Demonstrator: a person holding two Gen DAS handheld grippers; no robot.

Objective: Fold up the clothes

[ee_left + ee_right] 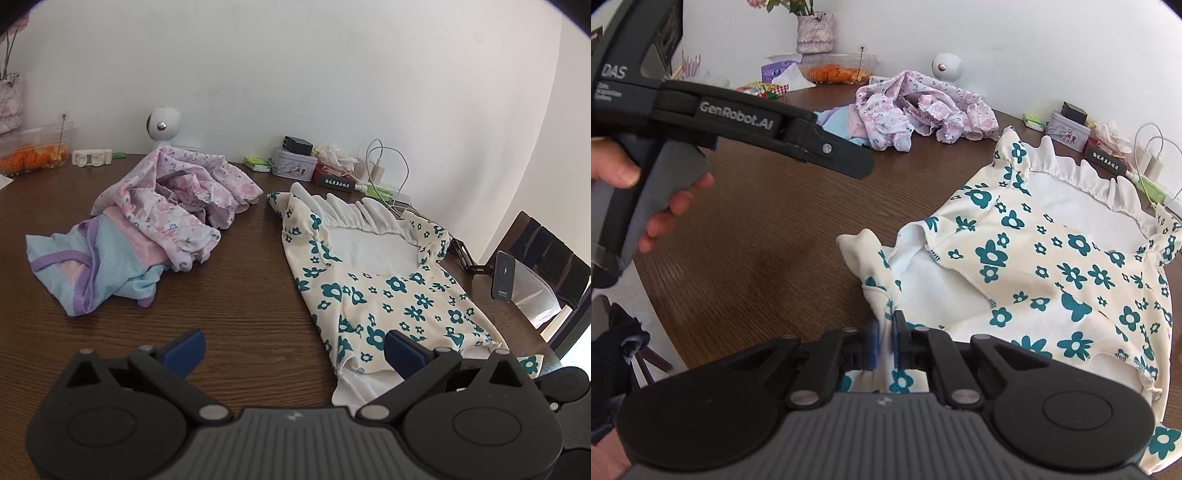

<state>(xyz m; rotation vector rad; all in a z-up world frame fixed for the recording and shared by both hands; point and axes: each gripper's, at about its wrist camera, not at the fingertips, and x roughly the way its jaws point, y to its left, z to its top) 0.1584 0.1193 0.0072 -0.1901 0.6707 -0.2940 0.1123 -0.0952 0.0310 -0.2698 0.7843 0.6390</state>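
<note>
A cream garment with teal flowers (388, 295) lies spread on the right half of the brown table (240, 295), its white ruffled edge toward the wall. My right gripper (884, 343) is shut on a bunched near corner of this cream garment (1052, 266). My left gripper (295, 350) is open over bare wood, its right pad at the garment's near left edge, with nothing between the fingers. In the right wrist view a hand holds this left gripper (862, 166) above the table, left of the garment. A heap of pink and lilac floral clothes (177, 199) and a blue-pink mesh piece (92, 269) lie at the left.
Along the wall stand a white round camera (162, 127), a tin box (293, 166), a charger with cables (384, 166) and a plastic tub of orange food (33, 151). A dark phone stand (504, 275) and a chair (546, 251) are at the right edge.
</note>
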